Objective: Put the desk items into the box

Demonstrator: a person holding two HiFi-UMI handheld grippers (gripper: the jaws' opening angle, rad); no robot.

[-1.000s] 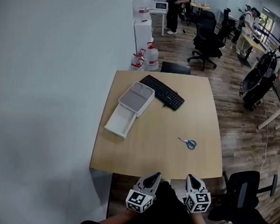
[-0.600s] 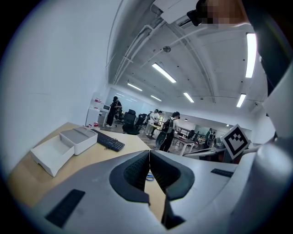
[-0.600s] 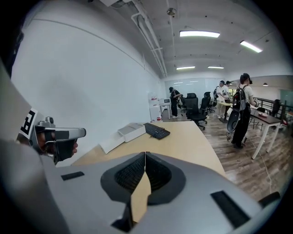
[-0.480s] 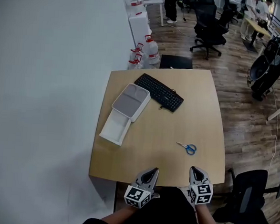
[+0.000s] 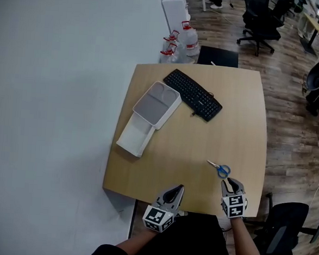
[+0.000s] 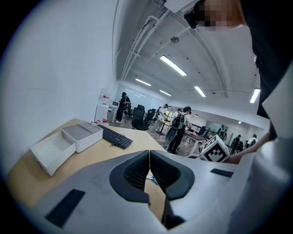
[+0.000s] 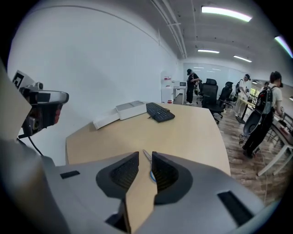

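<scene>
Right gripper (image 7: pixel 145 159) has just been opening its jaws; they stand partly apart, gripping nothing, and only its own view shows a scissors (image 5: pixel 219 167) blade in the gap just past the tips. Left gripper (image 6: pixel 149 155) is closed tight and empty. From the head view, both hang at the table's (image 5: pixel 202 138) near edge, with the scissors close to the near right corner. Bare tabletop lies between them and the box (image 5: pixel 157 103), which sits with its drawer (image 5: pixel 134 138) pulled out along the left edge by the wall, keyboard (image 5: pixel 193 95) beside it.
</scene>
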